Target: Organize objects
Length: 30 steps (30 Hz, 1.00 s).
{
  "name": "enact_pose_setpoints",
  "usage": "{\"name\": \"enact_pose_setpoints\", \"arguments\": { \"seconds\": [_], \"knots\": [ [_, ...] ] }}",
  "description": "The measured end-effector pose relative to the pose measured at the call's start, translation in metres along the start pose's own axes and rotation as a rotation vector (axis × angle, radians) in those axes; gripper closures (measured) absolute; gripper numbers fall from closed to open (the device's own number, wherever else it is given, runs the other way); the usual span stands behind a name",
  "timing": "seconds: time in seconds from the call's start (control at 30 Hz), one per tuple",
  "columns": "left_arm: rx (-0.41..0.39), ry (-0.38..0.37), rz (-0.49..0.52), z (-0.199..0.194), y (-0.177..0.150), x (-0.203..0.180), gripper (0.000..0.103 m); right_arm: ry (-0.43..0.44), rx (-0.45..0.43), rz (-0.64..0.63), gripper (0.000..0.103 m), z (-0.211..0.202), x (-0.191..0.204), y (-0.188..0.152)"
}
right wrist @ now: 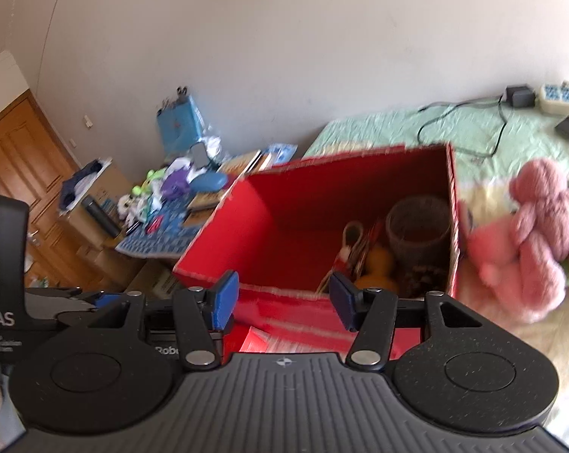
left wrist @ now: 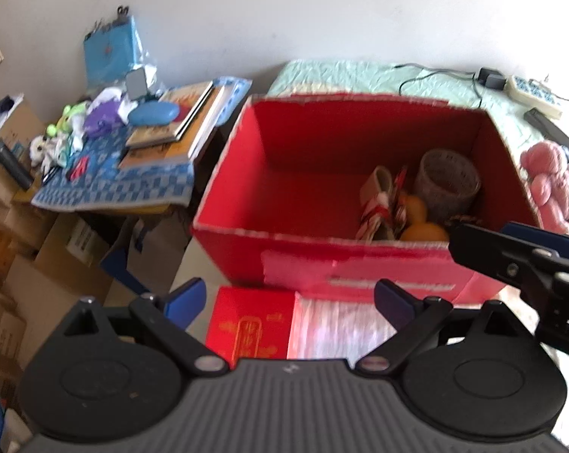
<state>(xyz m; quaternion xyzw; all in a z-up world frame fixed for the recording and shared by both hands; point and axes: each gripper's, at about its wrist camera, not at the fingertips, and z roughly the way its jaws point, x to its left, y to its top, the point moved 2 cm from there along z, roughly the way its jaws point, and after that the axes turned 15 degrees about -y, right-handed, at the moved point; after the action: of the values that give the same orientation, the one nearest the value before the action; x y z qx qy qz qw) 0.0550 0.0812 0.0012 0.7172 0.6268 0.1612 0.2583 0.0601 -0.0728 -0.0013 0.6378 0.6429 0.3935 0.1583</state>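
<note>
An open red cardboard box (left wrist: 311,249) (right wrist: 224,219) stands on the bed. In its right half lie a grey cup (left wrist: 447,181) (right wrist: 416,230), orange fruit (left wrist: 422,232) (right wrist: 377,264) and a red-and-white item (left wrist: 377,207). A pink knitted plush toy (right wrist: 537,234) (left wrist: 552,185) lies on the bed just right of the box. My left gripper (left wrist: 288,302) is open and empty in front of the box's near wall. My right gripper (right wrist: 282,300) is open too, empty, at the box's near rim; it also enters the left wrist view from the right, its fingers (left wrist: 511,253) above the box's near right corner.
A flat red packet (left wrist: 254,328) and a clear plastic sleeve (left wrist: 337,328) lie before the box. A low table with a blue cloth (left wrist: 114,185) holds books, a blue case and small toys. Cardboard boxes (left wrist: 39,264) stack on the left. A power strip (left wrist: 534,94) and cable lie on the green bedspread.
</note>
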Motion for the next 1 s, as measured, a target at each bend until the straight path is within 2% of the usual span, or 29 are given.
{"name": "enact_pose_setpoints", "arguments": {
  "seconds": [0.4, 0.5, 0.6, 0.63, 0.73, 1.0],
  "knots": [
    [0.077, 0.029, -0.051, 0.015, -0.032, 0.02, 0.007, 0.056, 0.184, 0.029, 0.046, 0.026, 0.003, -0.028],
    [0.097, 0.014, -0.057, 0.02, -0.04, 0.031, 0.007, 0.08, 0.239, 0.067, 0.046, 0.036, 0.005, -0.032],
    [0.111, -0.014, -0.057, 0.023, -0.048, 0.042, 0.001, 0.103, 0.286, 0.106, 0.044, 0.046, 0.01, -0.034],
    [0.113, -0.027, -0.062, 0.024, -0.05, 0.046, 0.001, 0.112, 0.302, 0.112, 0.041, 0.049, 0.013, -0.035],
    [0.126, -0.065, -0.068, 0.028, -0.054, 0.057, 0.001, 0.136, 0.349, 0.128, 0.04, 0.058, 0.022, -0.039],
    [0.173, -0.107, -0.084, 0.049, -0.062, 0.082, 0.001, 0.131, 0.416, 0.177, 0.039, 0.074, 0.035, -0.051]
  ]
}}
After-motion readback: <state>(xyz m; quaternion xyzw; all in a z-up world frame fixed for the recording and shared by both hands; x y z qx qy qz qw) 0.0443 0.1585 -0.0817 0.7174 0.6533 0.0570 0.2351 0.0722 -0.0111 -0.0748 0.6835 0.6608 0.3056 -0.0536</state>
